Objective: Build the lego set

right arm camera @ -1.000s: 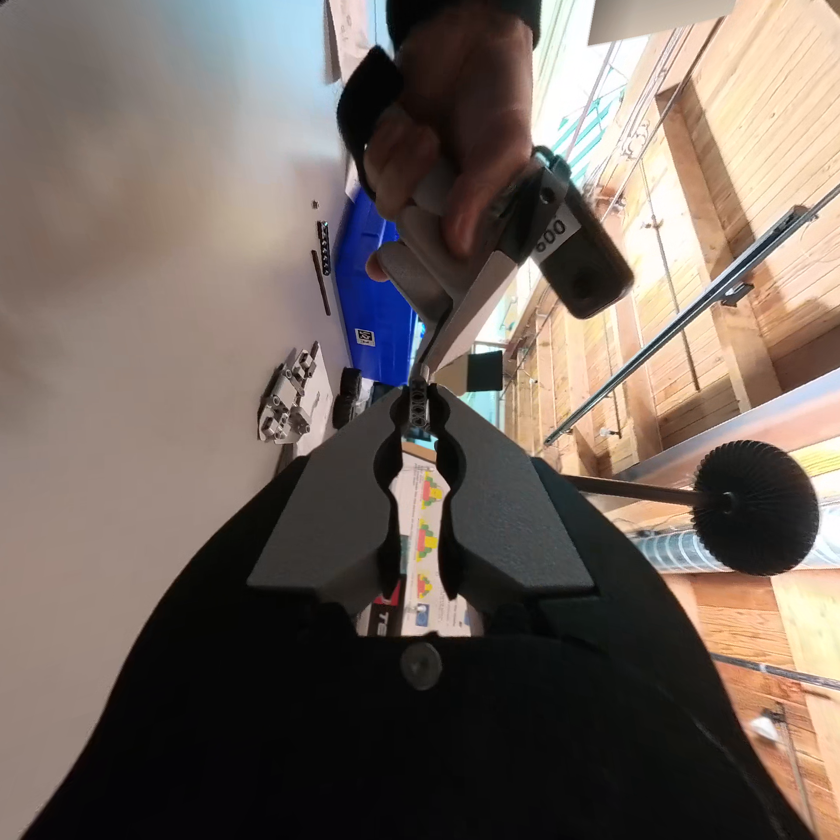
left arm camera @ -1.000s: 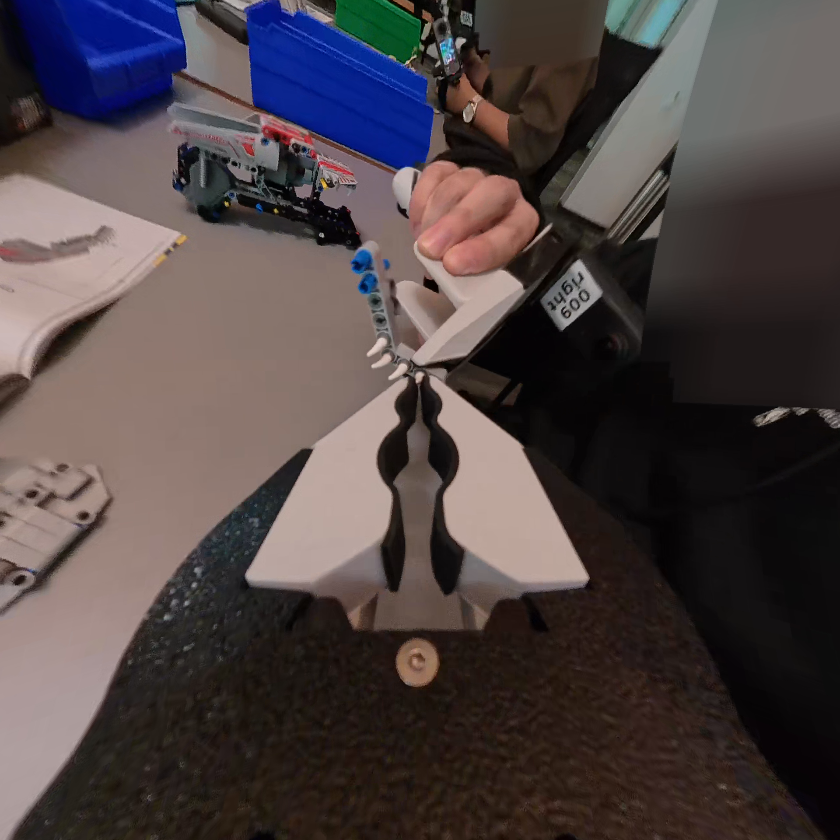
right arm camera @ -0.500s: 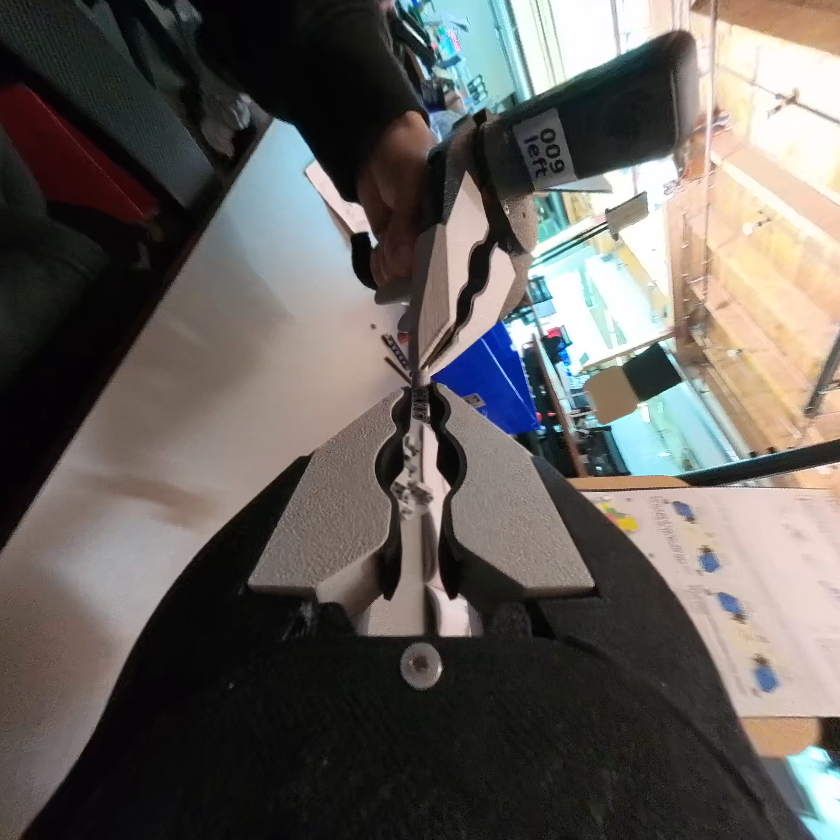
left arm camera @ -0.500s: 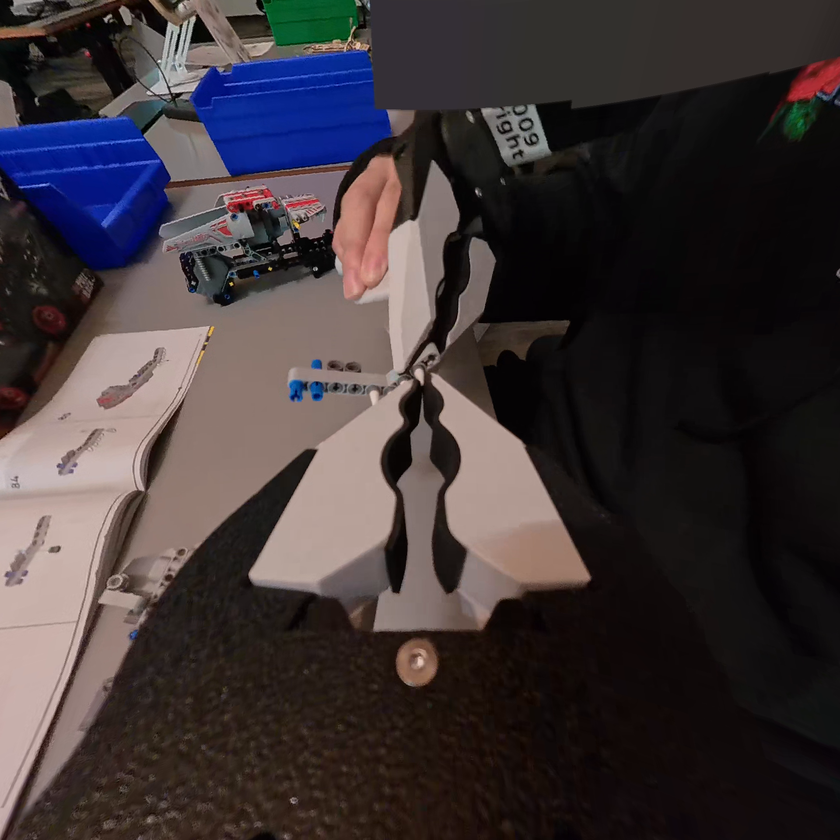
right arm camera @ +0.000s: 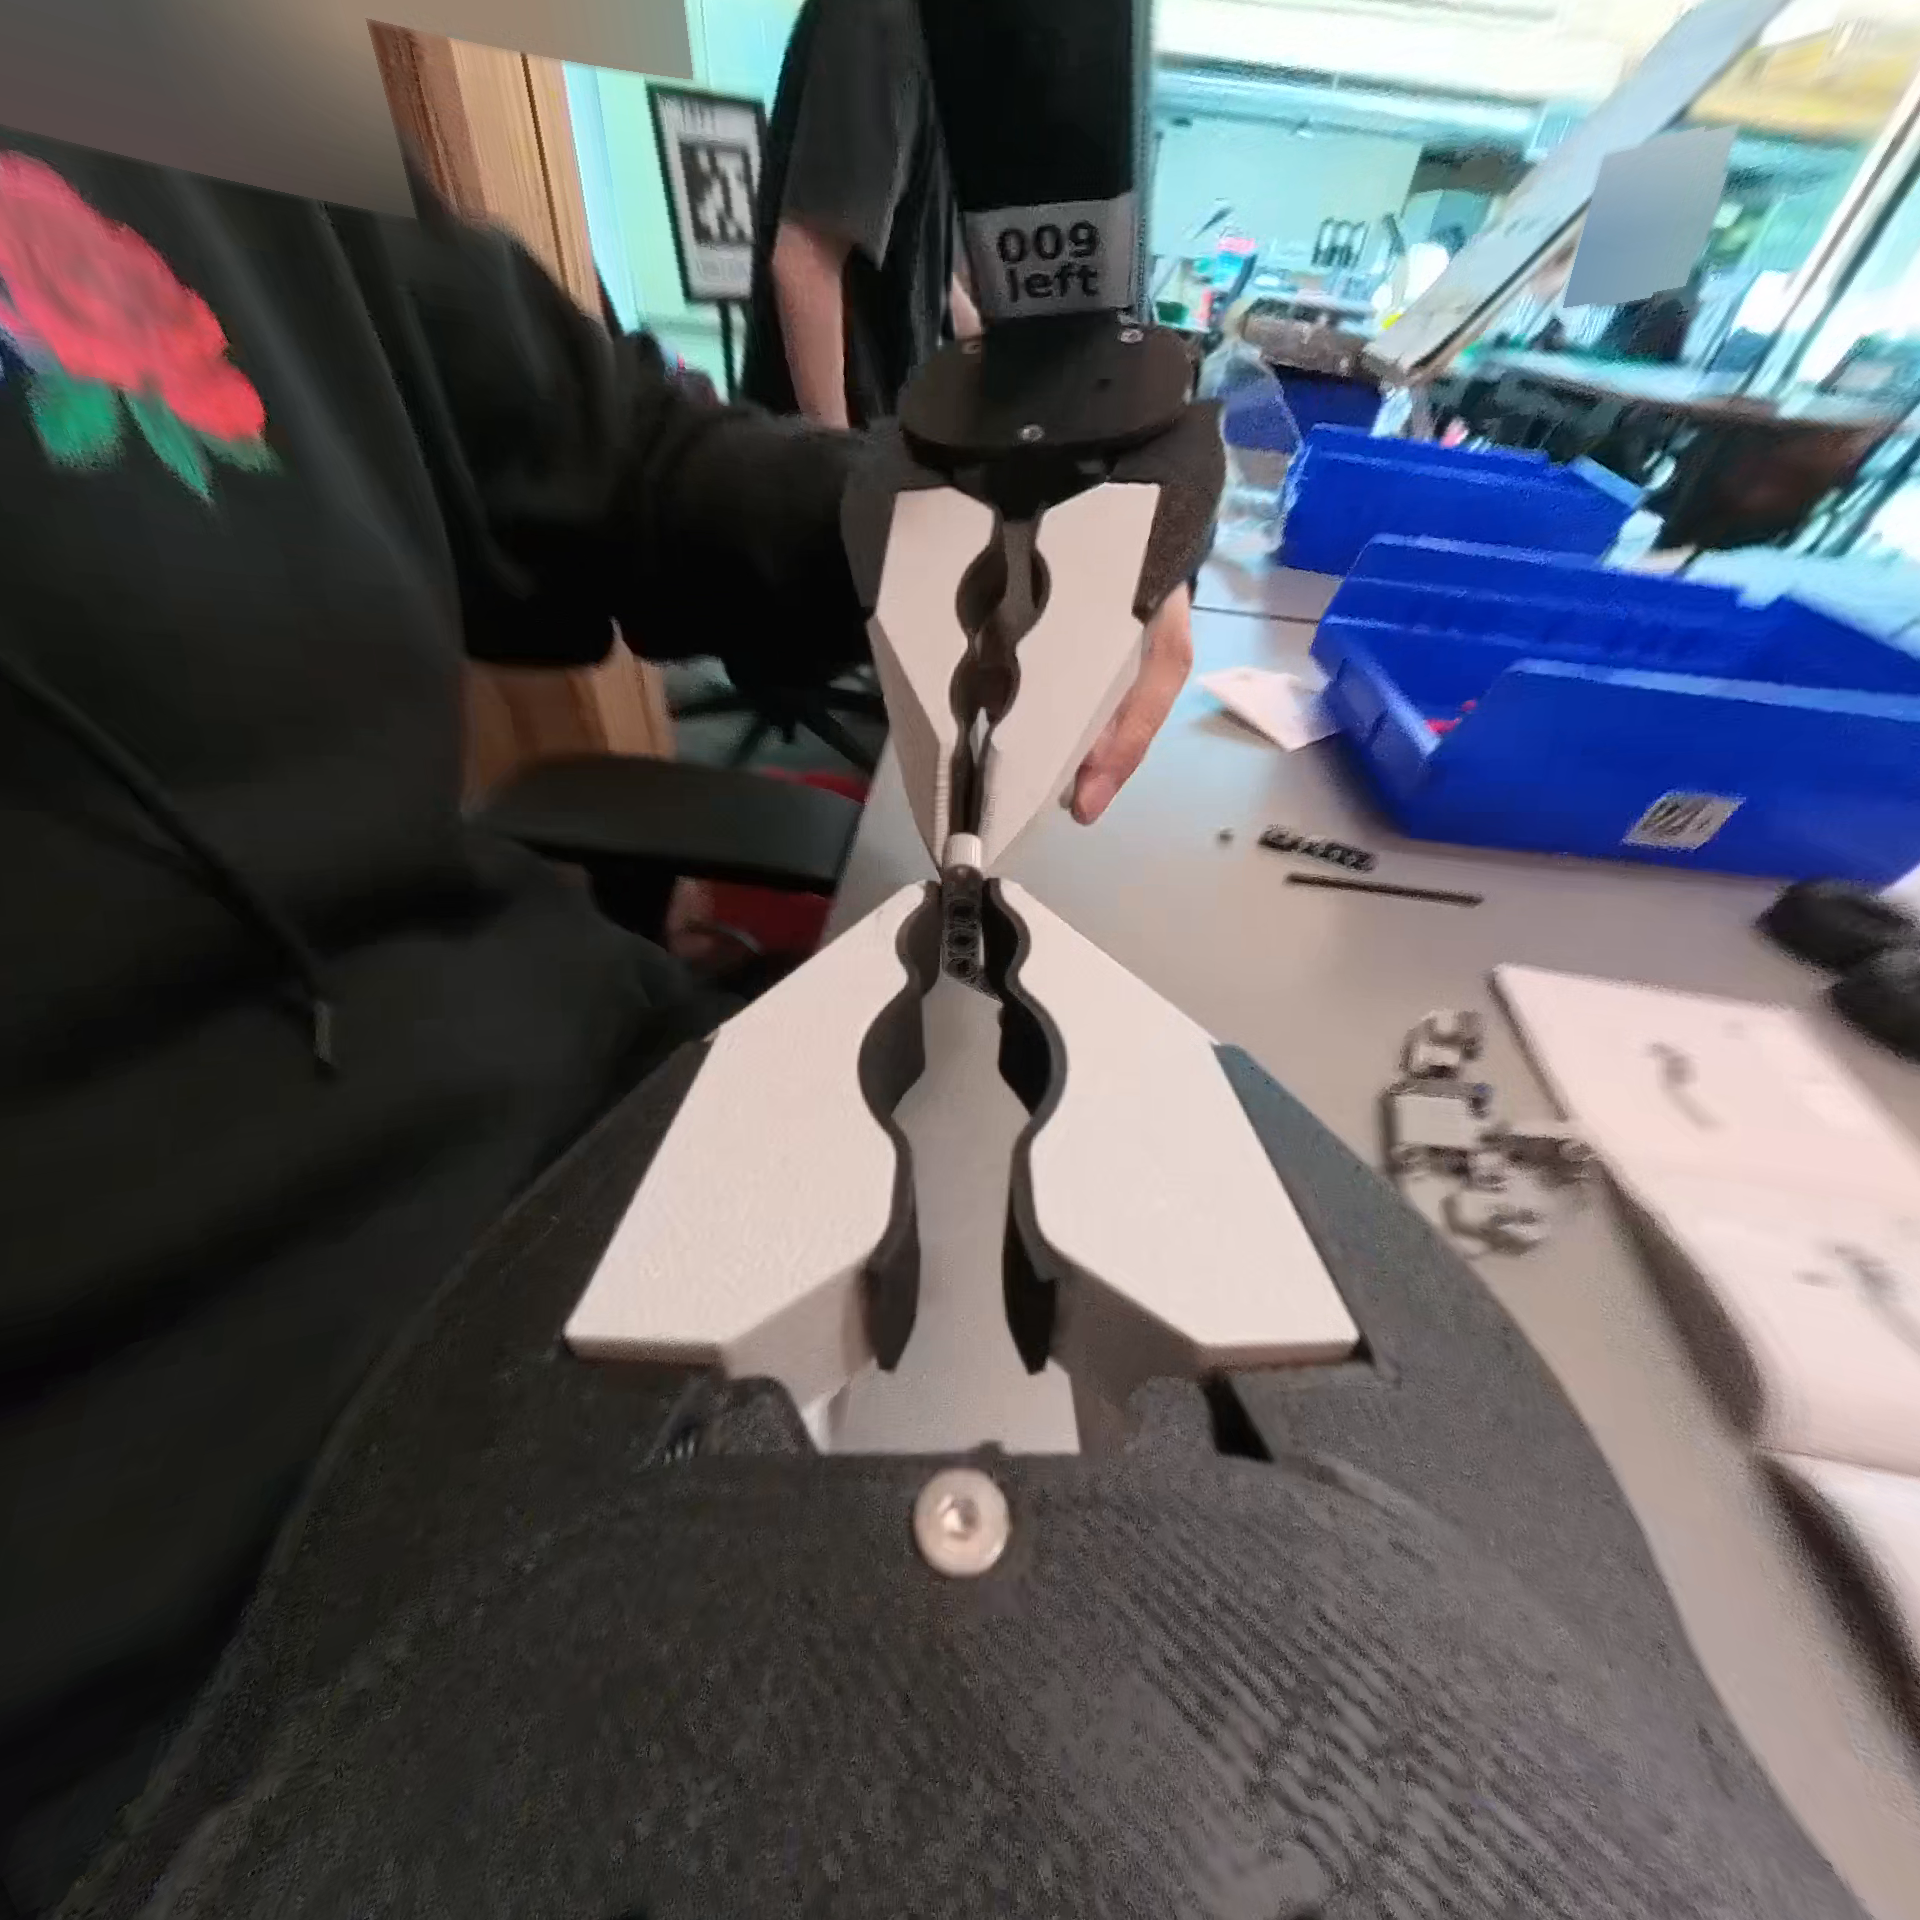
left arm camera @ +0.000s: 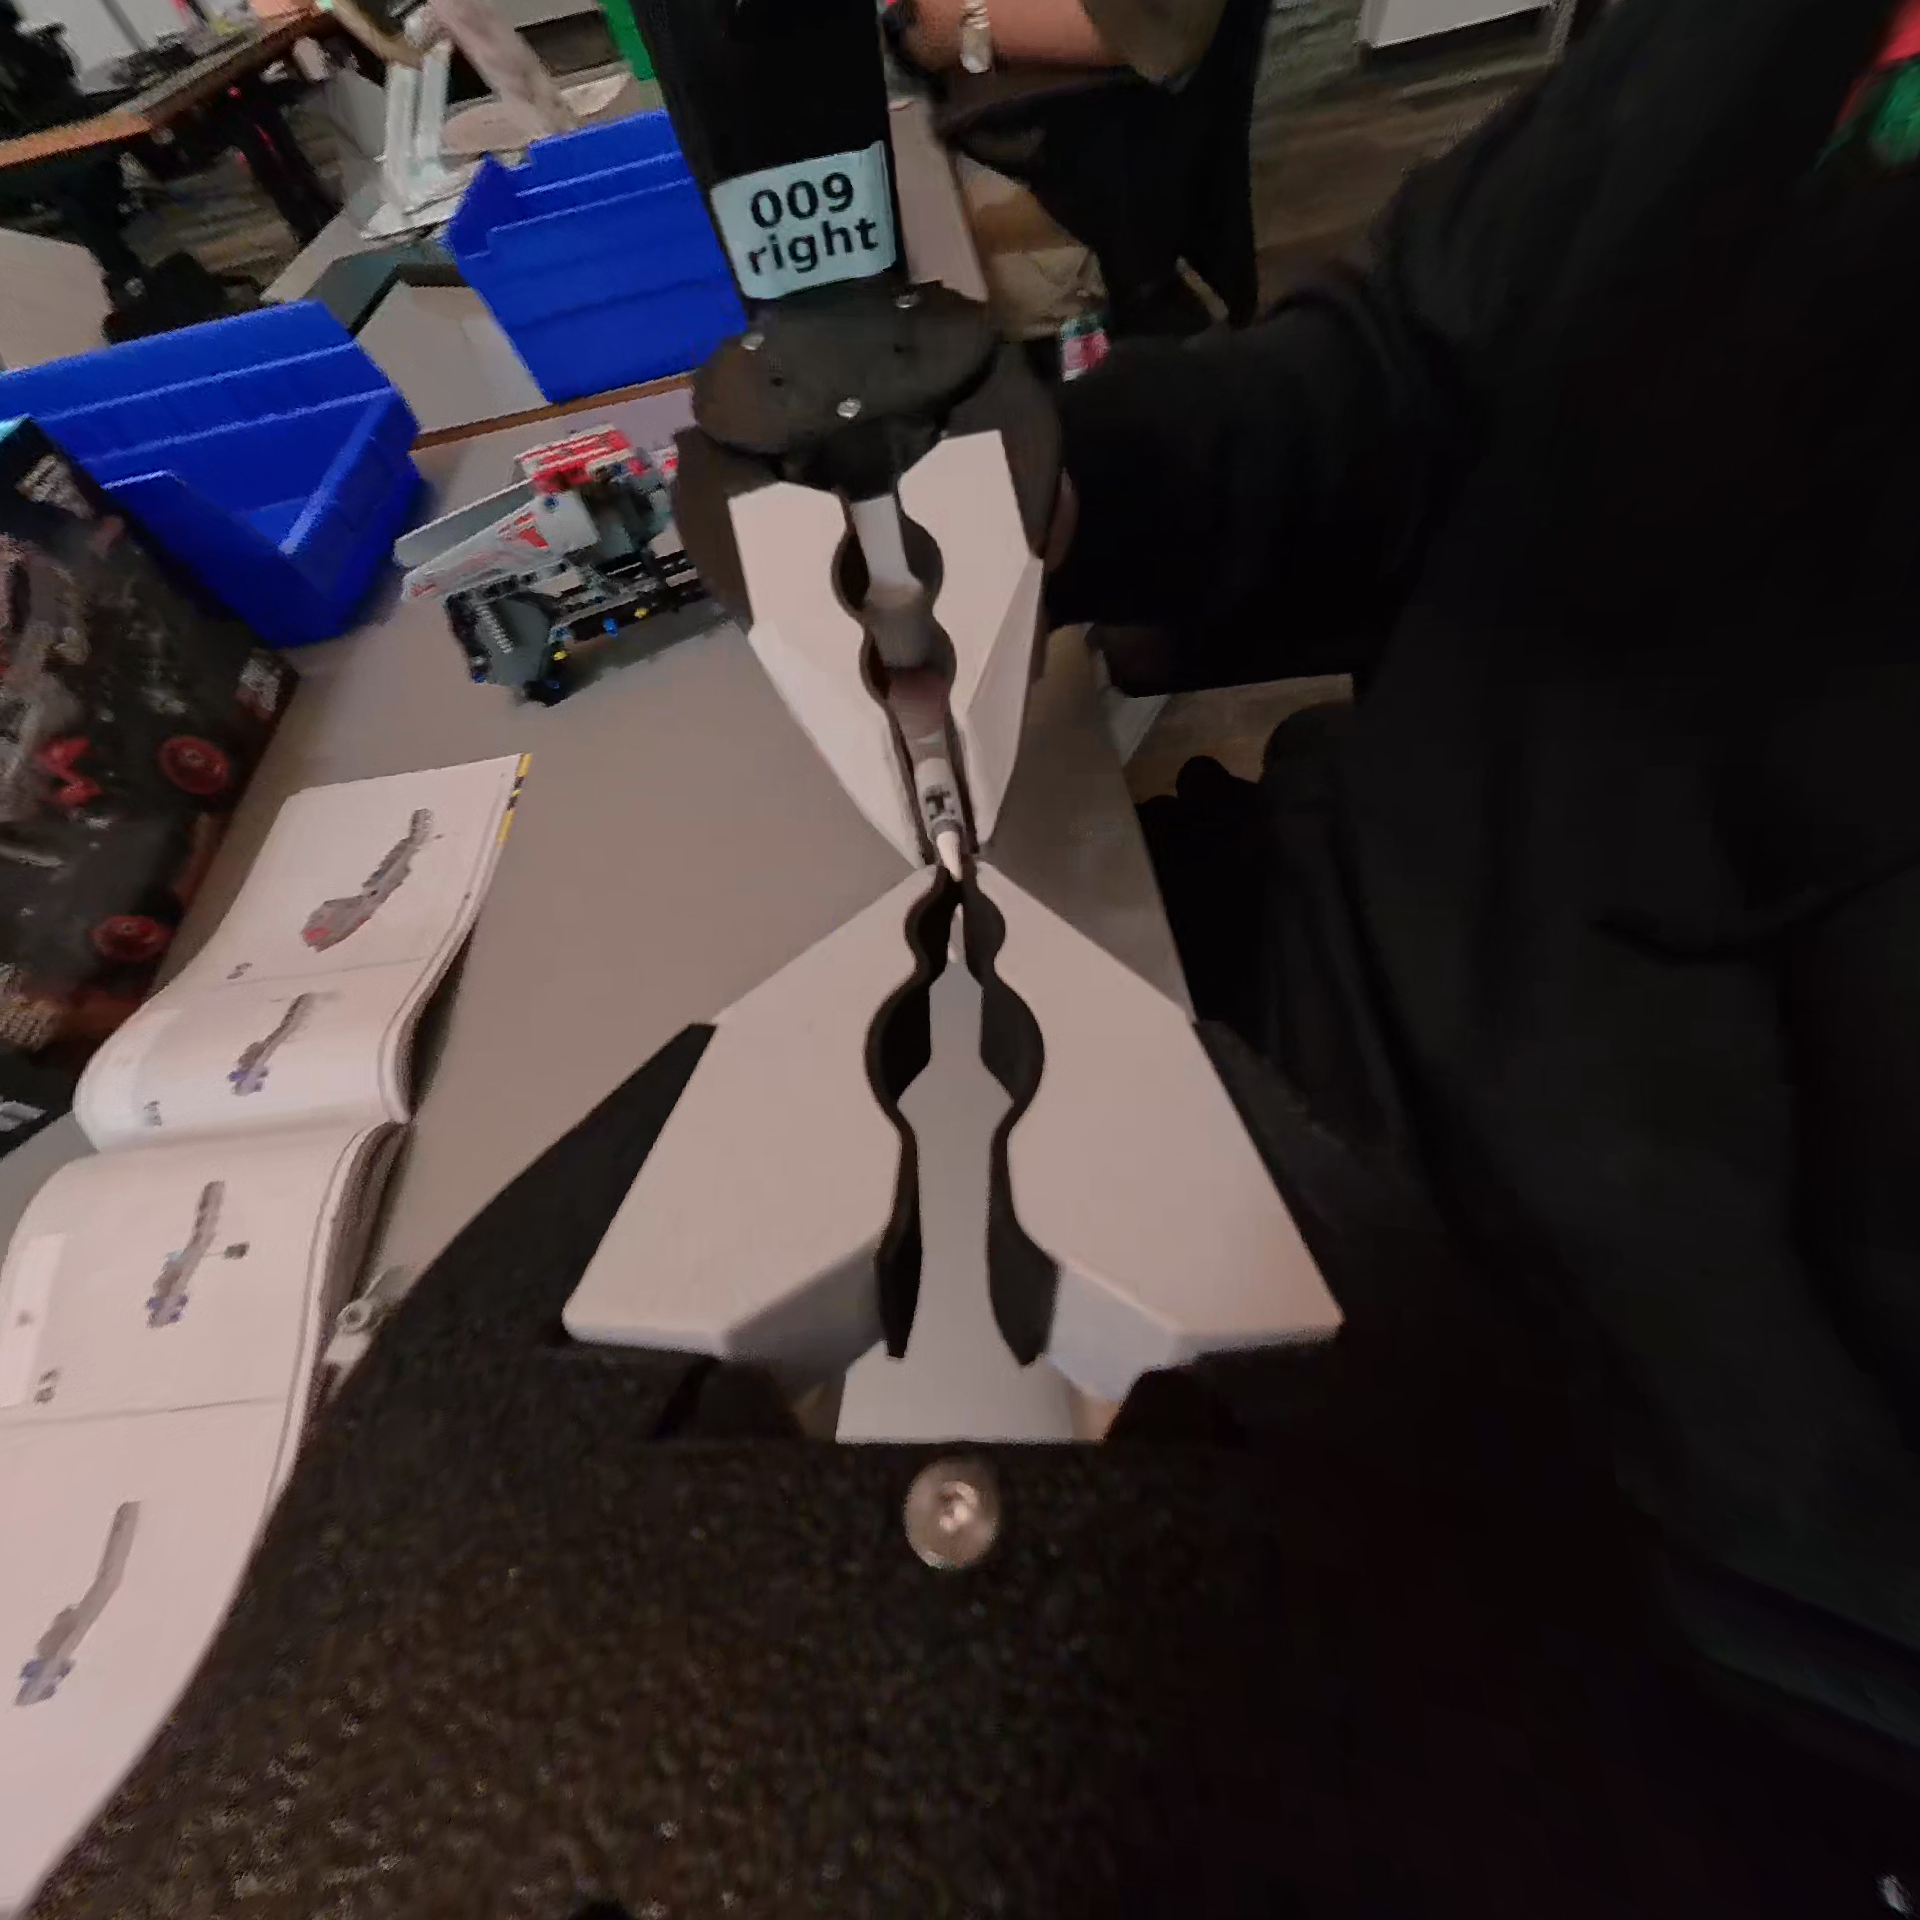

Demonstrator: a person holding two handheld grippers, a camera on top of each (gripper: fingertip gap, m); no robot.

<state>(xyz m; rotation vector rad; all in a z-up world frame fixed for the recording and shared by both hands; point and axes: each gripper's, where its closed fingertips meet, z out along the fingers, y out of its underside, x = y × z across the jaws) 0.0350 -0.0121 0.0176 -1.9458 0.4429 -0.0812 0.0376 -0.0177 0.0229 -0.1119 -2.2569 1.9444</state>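
Lego beam (right arm camera: 961,935), black, is pinched in the right claw (right arm camera: 961,904), tip to tip with the left claw (left arm camera: 951,883), which nips a white piece (right arm camera: 963,847) above the desk (left arm camera: 644,852). Each claw carries a printed sticker (left arm camera: 812,220).

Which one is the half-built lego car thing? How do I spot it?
Find the grey table and the two blue bins along its far edge. The half-built model sits just before them, past the open instruction booklet. It alone is chunky grey with red-and-white panels.
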